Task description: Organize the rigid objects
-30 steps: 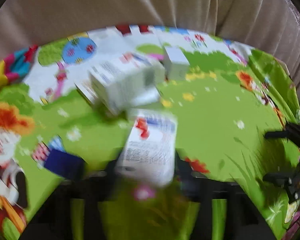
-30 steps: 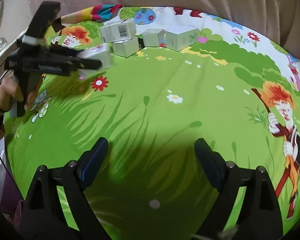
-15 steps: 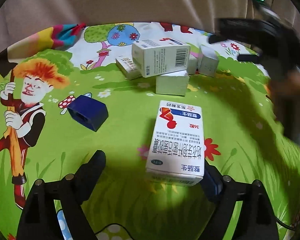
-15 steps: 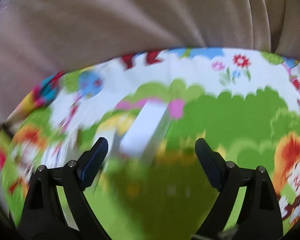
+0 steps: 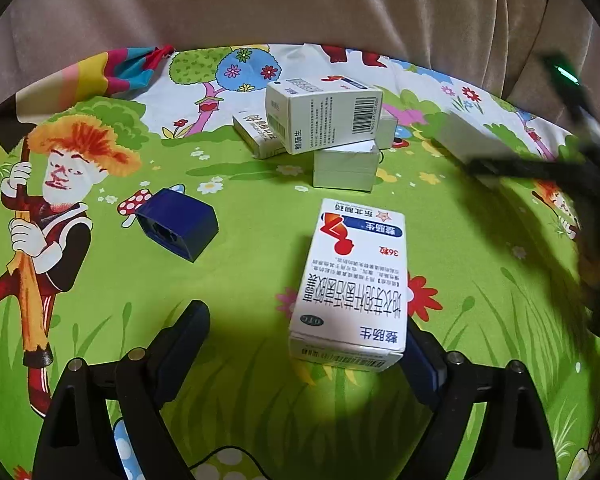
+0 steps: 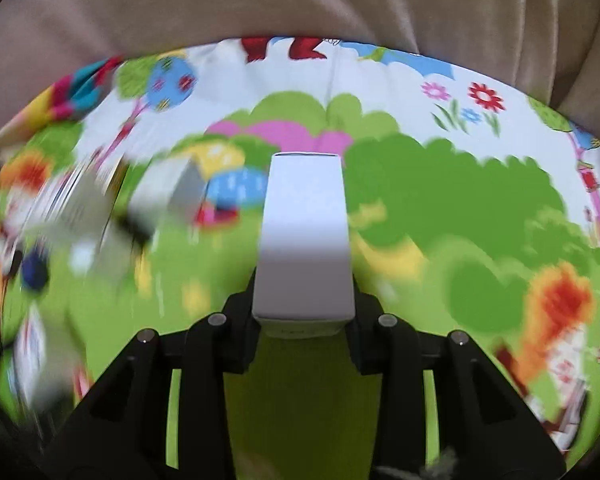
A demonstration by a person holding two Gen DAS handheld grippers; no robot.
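Two grippers work at once: the right gripper (image 6: 304,320) has its fingers clamped on a plain white box (image 6: 305,236). The left gripper (image 5: 304,344) is opening, its printed medicine box (image 5: 352,280) lying released against the right finger. Ahead sits the box pile (image 5: 324,128); next, probably, carry the white box to its place.

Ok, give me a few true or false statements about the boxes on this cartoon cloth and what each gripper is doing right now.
1. The right gripper is clamped on a plain white box. True.
2. The left gripper squeezes the red-and-blue printed box. False: its jaws are opening, and the box lies on the cloth beside the right-hand finger.
3. The dark blue block sits on top of the pile. False: it lies alone on the cloth.
4. A barcoded box rests on other boxes. True.
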